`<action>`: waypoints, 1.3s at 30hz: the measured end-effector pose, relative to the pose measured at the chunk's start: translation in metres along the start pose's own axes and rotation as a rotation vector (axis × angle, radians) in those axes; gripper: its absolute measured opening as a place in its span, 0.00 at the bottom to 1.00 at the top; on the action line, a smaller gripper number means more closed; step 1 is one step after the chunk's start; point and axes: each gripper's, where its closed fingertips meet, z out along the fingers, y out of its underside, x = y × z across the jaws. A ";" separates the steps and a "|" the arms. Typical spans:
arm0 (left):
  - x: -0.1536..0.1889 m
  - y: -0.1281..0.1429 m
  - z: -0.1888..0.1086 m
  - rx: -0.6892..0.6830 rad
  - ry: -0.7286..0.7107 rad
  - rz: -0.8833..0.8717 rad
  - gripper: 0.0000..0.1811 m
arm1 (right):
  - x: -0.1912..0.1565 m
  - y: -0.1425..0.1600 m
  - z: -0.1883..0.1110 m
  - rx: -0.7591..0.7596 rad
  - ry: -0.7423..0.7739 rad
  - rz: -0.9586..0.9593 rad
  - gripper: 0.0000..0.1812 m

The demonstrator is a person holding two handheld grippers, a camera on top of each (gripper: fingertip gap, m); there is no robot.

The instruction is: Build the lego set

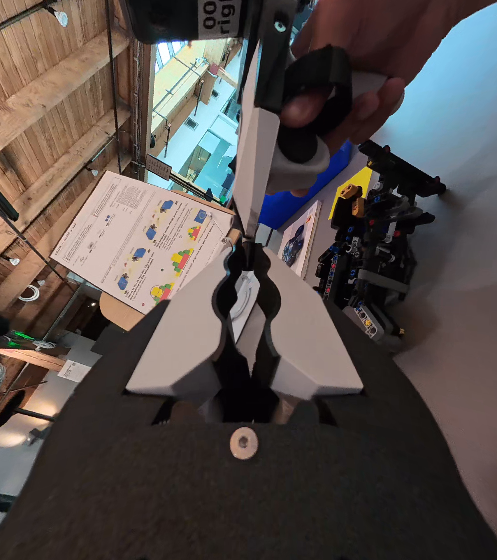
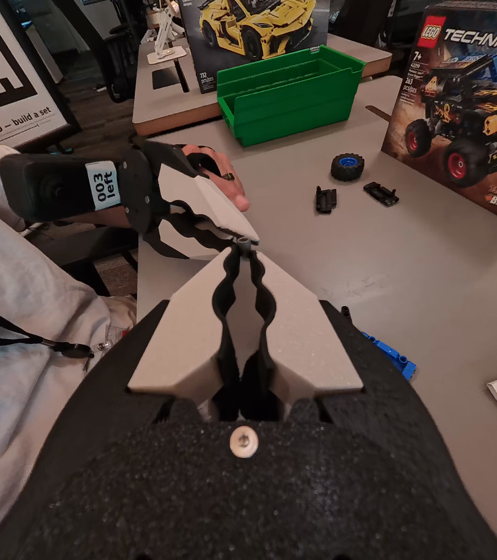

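We had both grippers meeting tip to tip: right gripper and left gripper each pinched on one small grey peg, above the table.

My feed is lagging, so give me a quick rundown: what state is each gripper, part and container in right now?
Left gripper: shut on the small part, tip to tip with the right one.
Right gripper: shut on the same small part.
Small part: grey, pinched between both grippers, off the table.
Green bin: upright, looks empty.
Wheel: loose, lying on its side on the table.
Model: partly built, on the table.
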 end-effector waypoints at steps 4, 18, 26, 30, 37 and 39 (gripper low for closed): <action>0.001 -0.002 -0.002 0.018 -0.005 0.041 0.04 | -0.001 0.001 -0.001 0.014 -0.033 0.040 0.04; -0.004 -0.006 0.001 0.024 -0.020 -0.103 0.05 | -0.001 -0.008 -0.015 0.056 0.036 0.037 0.14; -0.009 -0.009 0.003 -0.046 -0.228 -0.008 0.04 | 0.008 -0.024 -0.005 0.295 0.285 0.108 0.05; -0.004 -0.014 0.003 -0.062 -0.232 -0.045 0.04 | 0.015 -0.018 -0.005 0.358 0.454 0.034 0.04; 0.002 -0.001 0.006 -0.139 -0.260 0.111 0.04 | 0.029 -0.005 -0.003 0.237 0.646 -0.044 0.04; 0.004 0.000 0.006 -0.148 -0.274 0.196 0.04 | 0.029 -0.002 -0.002 0.196 0.666 -0.063 0.04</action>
